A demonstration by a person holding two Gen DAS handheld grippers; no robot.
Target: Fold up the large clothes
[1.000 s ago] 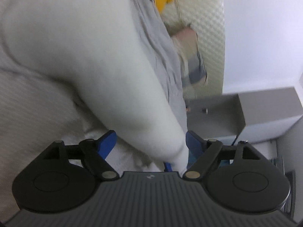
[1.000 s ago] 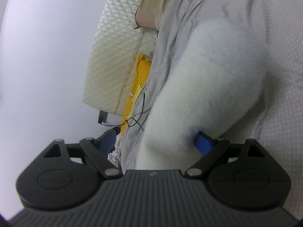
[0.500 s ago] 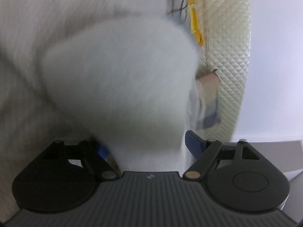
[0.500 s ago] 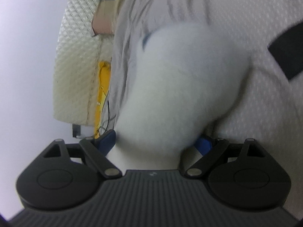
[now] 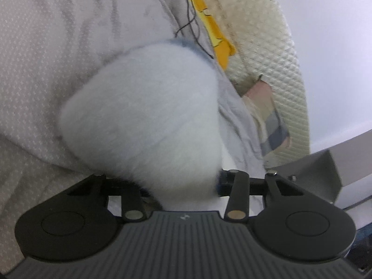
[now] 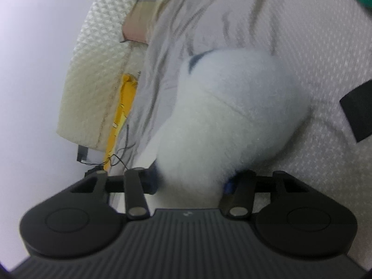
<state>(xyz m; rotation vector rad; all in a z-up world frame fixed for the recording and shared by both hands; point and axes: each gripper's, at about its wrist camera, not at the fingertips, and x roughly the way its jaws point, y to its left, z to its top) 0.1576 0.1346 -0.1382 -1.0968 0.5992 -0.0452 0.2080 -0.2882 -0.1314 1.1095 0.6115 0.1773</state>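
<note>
Left gripper (image 5: pixel 183 181) at lower centre, jaws closing on white fleece (image 5: pixel 148 121), right gripper (image 6: pixel 190 181) likewise closing on fleece (image 6: pixel 232 121), grey sheet (image 5: pixel 58 46) behind.

White garment (image 5: pixel 148 116): soft, fuzzy fleece cloth. Bedsheet (image 5: pixel 46 46) at 10 o'clock: matt grey woven cloth, finely dotted, creased. Mattress (image 5: pixel 274 46) at 2 o'clock: cream quilted fabric, diamond-textured. Left hand-held gripper (image 5: pixel 181 183): matt black ribbed plastic body, small metal pivot pins.
</note>
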